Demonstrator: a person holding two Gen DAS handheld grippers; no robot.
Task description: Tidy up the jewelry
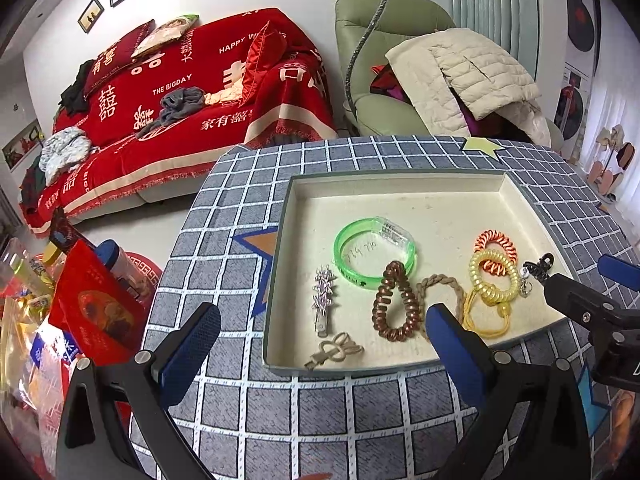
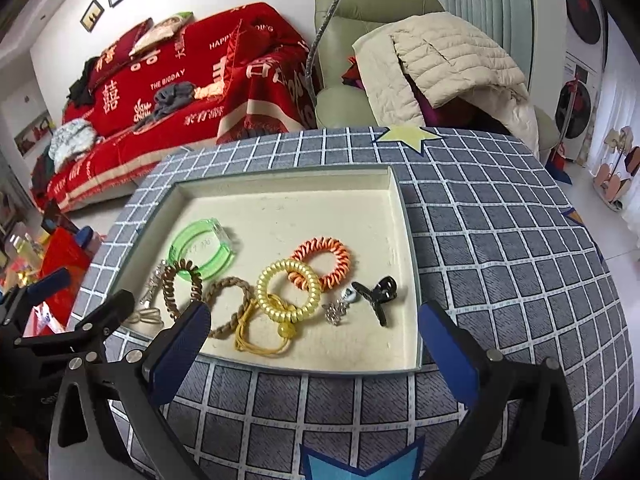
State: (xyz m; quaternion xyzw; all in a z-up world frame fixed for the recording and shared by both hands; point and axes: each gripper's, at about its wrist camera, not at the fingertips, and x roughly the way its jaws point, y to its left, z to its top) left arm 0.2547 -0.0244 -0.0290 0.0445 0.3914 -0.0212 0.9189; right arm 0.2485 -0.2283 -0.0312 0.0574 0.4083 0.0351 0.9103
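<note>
A shallow cream tray [image 1: 400, 196] [image 2: 280, 184] lies on a checked table. It holds a green bangle [image 1: 374, 254] [image 2: 202, 254], a brown coil tie [image 1: 394, 302] [image 2: 180, 288], a braided tan tie [image 1: 440, 284] [image 2: 230, 304], a yellow coil tie [image 1: 492, 276] [image 2: 288, 290], an orange coil tie [image 1: 496, 246] [image 2: 322, 264], a black claw clip [image 2: 376, 294] [image 1: 538, 266], a silver hairpin [image 1: 324, 296] and a small bow clip [image 1: 336, 350]. My left gripper [image 1: 324, 346] is open over the tray's near edge. My right gripper [image 2: 316, 342] is open over the tray's near right part. Both are empty.
The grey checked tablecloth [image 1: 320, 420] [image 2: 500, 260] has star patches. A red bag and snack packets [image 1: 92, 312] sit off the left edge. A red sofa [image 1: 192, 92] and a green armchair with a cream jacket [image 1: 460, 72] stand behind.
</note>
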